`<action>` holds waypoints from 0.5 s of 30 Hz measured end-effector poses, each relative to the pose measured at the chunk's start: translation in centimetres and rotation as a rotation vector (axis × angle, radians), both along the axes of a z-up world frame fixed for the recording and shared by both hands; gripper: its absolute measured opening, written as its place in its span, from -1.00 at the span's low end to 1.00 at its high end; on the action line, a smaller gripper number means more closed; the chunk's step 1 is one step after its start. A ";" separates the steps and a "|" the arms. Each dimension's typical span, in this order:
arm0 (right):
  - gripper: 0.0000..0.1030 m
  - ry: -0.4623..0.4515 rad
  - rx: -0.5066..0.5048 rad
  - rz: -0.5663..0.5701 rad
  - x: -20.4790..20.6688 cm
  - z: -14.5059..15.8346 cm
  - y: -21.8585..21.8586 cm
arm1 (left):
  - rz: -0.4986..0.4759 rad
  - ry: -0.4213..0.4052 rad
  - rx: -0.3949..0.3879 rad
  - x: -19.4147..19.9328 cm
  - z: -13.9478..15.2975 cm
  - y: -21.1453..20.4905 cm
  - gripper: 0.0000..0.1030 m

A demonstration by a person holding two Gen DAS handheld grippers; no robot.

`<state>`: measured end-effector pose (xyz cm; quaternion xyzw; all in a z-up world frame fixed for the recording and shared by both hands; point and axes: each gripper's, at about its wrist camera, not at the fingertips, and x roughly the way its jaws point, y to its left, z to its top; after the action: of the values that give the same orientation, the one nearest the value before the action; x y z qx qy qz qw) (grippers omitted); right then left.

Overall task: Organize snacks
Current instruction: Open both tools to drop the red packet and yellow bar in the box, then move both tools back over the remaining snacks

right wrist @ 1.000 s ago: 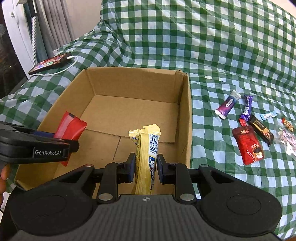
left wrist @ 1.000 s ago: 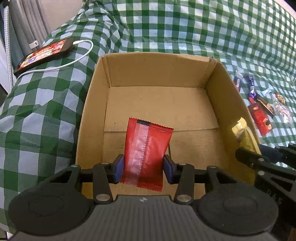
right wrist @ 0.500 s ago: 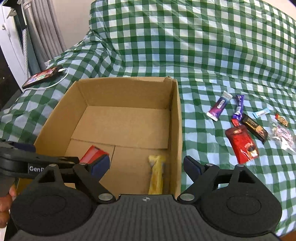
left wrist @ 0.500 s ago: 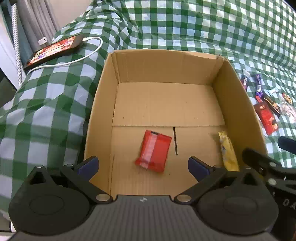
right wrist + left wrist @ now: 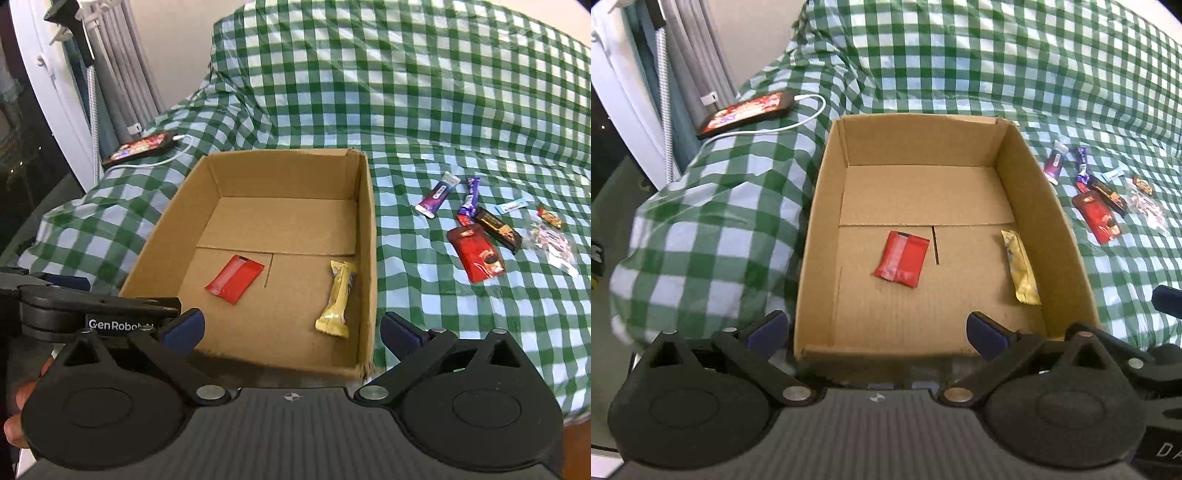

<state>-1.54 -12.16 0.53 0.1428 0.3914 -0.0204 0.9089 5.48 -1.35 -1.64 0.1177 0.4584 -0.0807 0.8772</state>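
An open cardboard box (image 5: 820, 229) (image 5: 365, 258) sits on the green checked cloth. Flat on its floor lie a red snack packet (image 5: 902, 258) (image 5: 235, 279) and, by the right wall, a yellow bar (image 5: 1019, 271) (image 5: 338, 299). My left gripper (image 5: 875, 330) hangs open above the box's near edge, with nothing between its fingers. My right gripper (image 5: 291, 330) is over the near right corner, its jaws opening wide and empty. Several loose snacks wait to the right of the box, among them a red pack (image 5: 1099, 218) (image 5: 475, 254), a purple bar (image 5: 437, 194) and a dark bar (image 5: 498, 229).
A phone (image 5: 746, 112) (image 5: 142, 147) on a white charging cable lies on the cloth beyond the box's left side. Curtains and a white frame stand at far left. A person's hand (image 5: 22, 406) shows at the lower left of the right wrist view.
Both grippers let go: the red packet and the yellow bar dropped onto the box floor. Both grippers opened wide, then pulled back and up from the box.
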 end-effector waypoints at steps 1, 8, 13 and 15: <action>0.99 -0.008 -0.002 -0.005 -0.7 0.3 0.1 | 0.002 -0.009 -0.001 -0.7 0.3 0.0 0.99; 0.99 -0.071 -0.012 -0.028 -5.1 2.0 0.6 | 0.007 -0.061 -0.012 -5.1 2.2 0.1 0.99; 0.99 -0.113 -0.016 -0.043 -7.9 3.0 0.7 | 0.000 -0.106 -0.007 -7.5 3.3 -0.2 0.99; 0.99 -0.123 -0.015 -0.048 -8.8 3.2 0.7 | -0.004 -0.116 -0.003 -8.3 3.6 -0.4 0.99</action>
<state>-10.30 -11.43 3.74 0.1461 0.3311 -0.0362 0.9315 -2.78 -1.73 1.98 0.1216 0.4063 -0.0762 0.9024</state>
